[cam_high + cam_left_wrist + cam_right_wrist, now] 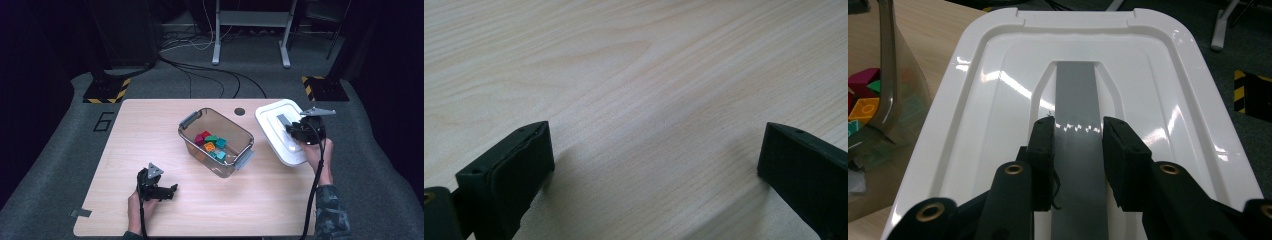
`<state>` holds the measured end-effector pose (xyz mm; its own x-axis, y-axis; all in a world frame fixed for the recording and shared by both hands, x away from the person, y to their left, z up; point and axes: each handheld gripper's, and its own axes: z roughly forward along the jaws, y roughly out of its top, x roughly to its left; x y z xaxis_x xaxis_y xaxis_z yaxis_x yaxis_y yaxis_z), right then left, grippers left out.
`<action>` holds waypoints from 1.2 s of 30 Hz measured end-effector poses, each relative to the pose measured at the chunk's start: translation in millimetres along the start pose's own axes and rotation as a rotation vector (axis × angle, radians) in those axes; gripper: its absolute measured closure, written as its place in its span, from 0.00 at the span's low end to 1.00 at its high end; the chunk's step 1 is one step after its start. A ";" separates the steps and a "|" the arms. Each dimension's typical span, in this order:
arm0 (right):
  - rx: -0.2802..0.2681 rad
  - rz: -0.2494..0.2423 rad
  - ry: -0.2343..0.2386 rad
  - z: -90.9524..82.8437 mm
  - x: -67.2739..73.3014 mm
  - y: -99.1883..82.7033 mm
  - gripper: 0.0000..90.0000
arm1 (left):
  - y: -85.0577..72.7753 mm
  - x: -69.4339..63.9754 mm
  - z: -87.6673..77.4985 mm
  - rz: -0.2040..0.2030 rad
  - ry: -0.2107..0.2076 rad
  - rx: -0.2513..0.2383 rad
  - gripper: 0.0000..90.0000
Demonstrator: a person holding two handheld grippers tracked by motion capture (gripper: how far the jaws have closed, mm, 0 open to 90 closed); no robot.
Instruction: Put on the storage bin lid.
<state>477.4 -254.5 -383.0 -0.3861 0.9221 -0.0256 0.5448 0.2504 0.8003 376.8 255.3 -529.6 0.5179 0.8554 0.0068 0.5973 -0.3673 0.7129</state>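
A white lid [272,117] lies at the table's right edge, hanging a little over it. My right gripper [291,131] rests on it. In the right gripper view the lid [998,100] has a grey handle strip [1075,90] down its middle, and my right gripper [1078,130] has its jaws pressed against both sides of that strip. A clear plastic bin [190,145] with grey latches stands mid-table and holds several coloured blocks [211,142]. My left gripper [170,191] lies low near the front edge, and in its own view it [656,145] stands open over bare wood.
The bin's clear wall [888,75] and blocks [865,95] stand just left of the lid. A small dark hole [240,111] marks the table's far edge. Cables and stand legs lie on the floor beyond the table. A tape piece [80,213] sits at the front left corner.
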 end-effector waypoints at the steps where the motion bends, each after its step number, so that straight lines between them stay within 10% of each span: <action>1: -0.002 -0.005 -0.001 -1.2 0.7 1.9 0.74 | 0.0 -0.3 0.1 -0.004 0.001 -0.002 0.01; 36: -0.022 -0.093 0.086 -12.7 53.3 56.0 0.74 | 0.2 0.5 -0.4 0.007 -0.002 0.006 0.01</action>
<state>477.9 -195.1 -331.9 -0.4971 0.8663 -0.0491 0.4878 0.3258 0.8099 376.9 255.8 -529.2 0.5234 0.8520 0.0107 0.5972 -0.3757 0.7086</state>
